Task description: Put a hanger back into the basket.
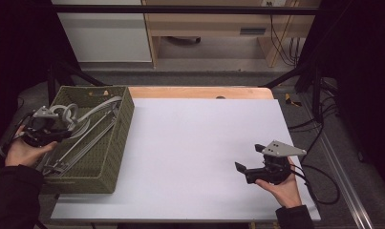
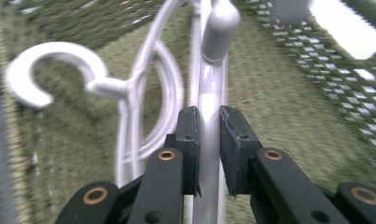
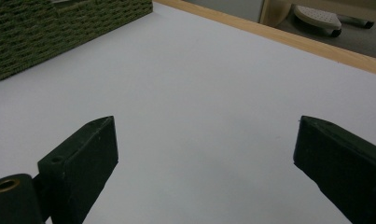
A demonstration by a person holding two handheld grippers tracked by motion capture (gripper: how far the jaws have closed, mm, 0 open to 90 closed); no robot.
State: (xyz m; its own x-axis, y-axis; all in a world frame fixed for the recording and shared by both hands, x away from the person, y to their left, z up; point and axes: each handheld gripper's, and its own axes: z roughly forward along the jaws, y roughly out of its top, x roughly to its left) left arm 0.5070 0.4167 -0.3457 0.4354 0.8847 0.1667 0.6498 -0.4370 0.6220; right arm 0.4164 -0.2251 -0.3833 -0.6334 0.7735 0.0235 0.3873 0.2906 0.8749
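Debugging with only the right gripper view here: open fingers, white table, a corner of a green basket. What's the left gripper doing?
Observer: The left gripper is down in the green basket, fingers shut on a silver hanger bar.
Operator: Anything else in that basket?
Observer: Yes, a hooked hanger shows beside the gripped bar, to its left in the left gripper view.
Operator: Where does the basket sit overall?
Observer: At the left edge of the table in the high view, far across from the right gripper.
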